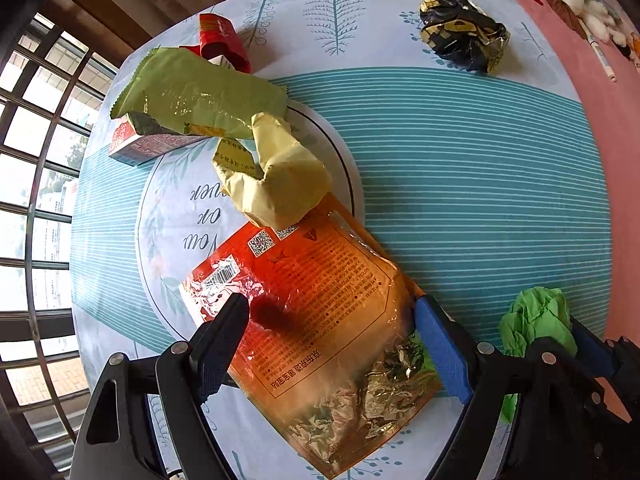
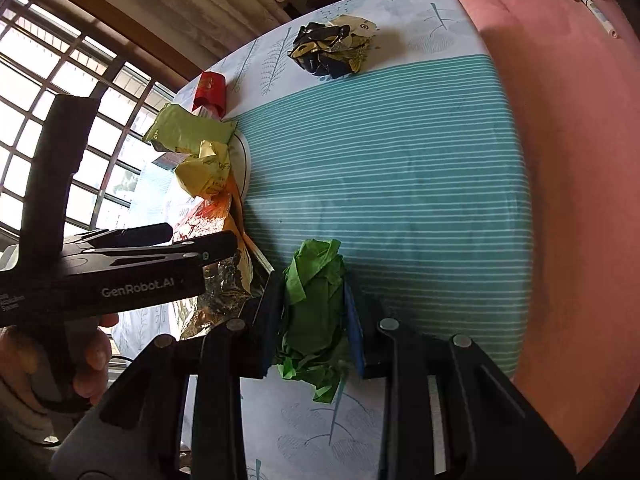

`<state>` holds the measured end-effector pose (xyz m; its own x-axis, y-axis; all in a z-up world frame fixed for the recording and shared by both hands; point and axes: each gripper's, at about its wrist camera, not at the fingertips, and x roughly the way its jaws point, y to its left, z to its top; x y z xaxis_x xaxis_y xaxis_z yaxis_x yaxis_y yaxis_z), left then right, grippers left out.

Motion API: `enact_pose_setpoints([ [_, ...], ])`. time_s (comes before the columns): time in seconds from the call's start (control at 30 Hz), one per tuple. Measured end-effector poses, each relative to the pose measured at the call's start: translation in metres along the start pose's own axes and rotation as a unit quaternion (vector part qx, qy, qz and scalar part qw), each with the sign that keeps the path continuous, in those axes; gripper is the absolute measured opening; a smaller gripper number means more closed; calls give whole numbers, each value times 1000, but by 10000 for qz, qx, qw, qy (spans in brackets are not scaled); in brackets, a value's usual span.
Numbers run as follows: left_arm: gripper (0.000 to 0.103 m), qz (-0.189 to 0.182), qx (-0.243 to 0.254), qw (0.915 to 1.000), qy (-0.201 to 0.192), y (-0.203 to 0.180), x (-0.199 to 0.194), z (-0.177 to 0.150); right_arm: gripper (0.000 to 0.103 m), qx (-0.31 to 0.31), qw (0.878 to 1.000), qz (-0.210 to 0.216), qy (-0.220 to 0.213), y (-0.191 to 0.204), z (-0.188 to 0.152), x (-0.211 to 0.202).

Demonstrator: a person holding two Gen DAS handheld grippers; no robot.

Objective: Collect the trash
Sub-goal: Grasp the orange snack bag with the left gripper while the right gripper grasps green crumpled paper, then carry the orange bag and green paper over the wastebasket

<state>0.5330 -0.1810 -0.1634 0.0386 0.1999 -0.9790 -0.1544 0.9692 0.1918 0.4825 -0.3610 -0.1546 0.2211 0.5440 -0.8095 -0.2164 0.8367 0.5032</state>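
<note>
- Left gripper (image 1: 332,316) is spread wide, its fingers straddling the orange pouch (image 1: 320,320), which lies flat at the near part of the surface (image 1: 460,184).
- Right gripper (image 2: 314,312) is clamped on the green wad (image 2: 314,300), just right of the pouch.
- Beyond the pouch, touching its far end, sits a yellow wrapper (image 1: 276,176); farther left lie a green packet (image 1: 200,96) and a red carton (image 1: 220,38).
- Black-and-gold wrapper (image 1: 464,32) lies far right, well apart from the rest.
</note>
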Motion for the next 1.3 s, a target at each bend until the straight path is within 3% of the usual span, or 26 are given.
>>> enact_pose_setpoints([
  [0.2,86,110,-180,9995,250,8,12,-2,26,68,9999,81,24,-2,0,3],
  [0.37,72,-356,-346,9984,279,21,11,-7,26,165,9998,126,45,-3,0,9],
  [0.57,59,-508,-171,9985,103,22,-1,-15,26,181,9997,176,68,0,1,17],
  [0.6,54,-558,-152,9983,60,22,-5,-16,26,165,9997,176,71,2,1,18],
  [0.67,10,-685,-57,9976,-36,20,-17,-16,26,151,9997,191,73,6,0,20],
  [0.83,7,-914,-103,9957,-130,33,-31,-18,26,84,9997,204,92,16,-5,23],
  [1.03,7,-1359,-172,9891,-533,70,-68,-43,25,38,9998,204,28,33,-13,17],
  [1.3,6,-1684,144,9806,-996,134,-102,-87,25,-48,9997,138,-215,67,-30,-7],
])
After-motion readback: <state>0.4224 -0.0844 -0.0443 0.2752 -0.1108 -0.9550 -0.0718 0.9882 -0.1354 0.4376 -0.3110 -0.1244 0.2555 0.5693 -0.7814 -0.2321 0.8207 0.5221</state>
